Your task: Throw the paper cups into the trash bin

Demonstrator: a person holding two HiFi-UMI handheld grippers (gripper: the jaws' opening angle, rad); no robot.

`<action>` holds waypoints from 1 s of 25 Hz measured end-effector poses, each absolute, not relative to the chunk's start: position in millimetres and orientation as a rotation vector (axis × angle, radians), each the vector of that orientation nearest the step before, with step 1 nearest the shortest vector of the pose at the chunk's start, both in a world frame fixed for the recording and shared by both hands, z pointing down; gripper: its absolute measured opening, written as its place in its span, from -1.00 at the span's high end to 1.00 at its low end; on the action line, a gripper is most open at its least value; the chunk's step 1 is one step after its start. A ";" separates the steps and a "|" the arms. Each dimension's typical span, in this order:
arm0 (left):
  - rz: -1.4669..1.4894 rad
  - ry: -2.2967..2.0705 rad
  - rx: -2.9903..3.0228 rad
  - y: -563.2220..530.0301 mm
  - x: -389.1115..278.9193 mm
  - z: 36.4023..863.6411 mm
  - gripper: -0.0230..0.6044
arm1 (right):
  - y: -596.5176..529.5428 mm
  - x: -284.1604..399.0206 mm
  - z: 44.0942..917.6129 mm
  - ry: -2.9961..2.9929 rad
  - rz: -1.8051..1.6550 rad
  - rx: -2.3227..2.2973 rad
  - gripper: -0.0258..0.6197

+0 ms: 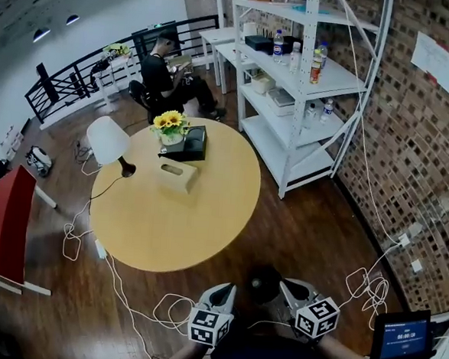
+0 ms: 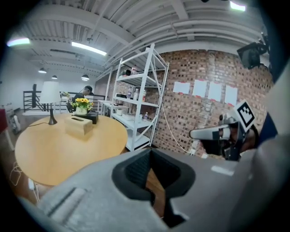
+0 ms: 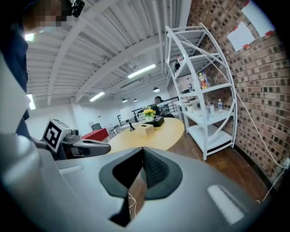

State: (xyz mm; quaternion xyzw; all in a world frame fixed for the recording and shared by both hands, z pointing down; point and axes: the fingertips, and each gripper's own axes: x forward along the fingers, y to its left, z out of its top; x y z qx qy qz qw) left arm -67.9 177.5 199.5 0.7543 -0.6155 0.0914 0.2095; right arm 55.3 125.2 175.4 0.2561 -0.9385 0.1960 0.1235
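No paper cup shows in any view. In the head view a dark round thing (image 1: 264,283), seemingly the trash bin seen from above, sits on the wooden floor between my two grippers. My left gripper (image 1: 226,292) is at the bottom centre, just left of it. Its jaws are shut (image 2: 152,156) with nothing between them. My right gripper (image 1: 289,288) is just right of the dark thing, also shut (image 3: 142,154) and empty. Both point out towards the round table. Each gripper shows in the other's view, the right gripper (image 2: 213,133) and the left gripper (image 3: 90,147).
A round wooden table (image 1: 175,225) ahead carries a tissue box (image 1: 177,175), a white lamp (image 1: 108,139), sunflowers (image 1: 171,123) and a black box (image 1: 188,145). White shelving (image 1: 292,87) lines the brick wall. A person (image 1: 166,75) sits beyond. Cables (image 1: 162,309) trail on the floor.
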 end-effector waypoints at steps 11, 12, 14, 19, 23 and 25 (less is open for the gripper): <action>0.282 -1.621 2.029 286.6 142.1 202.6 0.92 | 221.7 217.3 204.1 -2.752 0.750 0.714 0.89; 0.292 -1.632 2.018 293.2 144.4 201.0 0.91 | 229.2 224.5 204.1 -2.754 0.751 0.695 0.89; 0.281 -1.681 1.988 302.9 139.6 193.0 0.91 | 241.5 233.6 200.0 -2.769 0.728 0.667 0.89; 0.251 -1.684 2.044 312.6 145.6 173.2 0.91 | 251.7 236.3 181.4 -2.809 0.664 0.699 0.89; 0.308 -1.680 2.158 322.8 145.2 154.3 0.91 | 261.4 223.8 177.0 -2.800 0.642 0.740 0.89; 0.297 -1.694 2.162 333.5 133.5 150.7 0.91 | 273.0 208.9 179.3 -2.789 0.660 0.716 0.89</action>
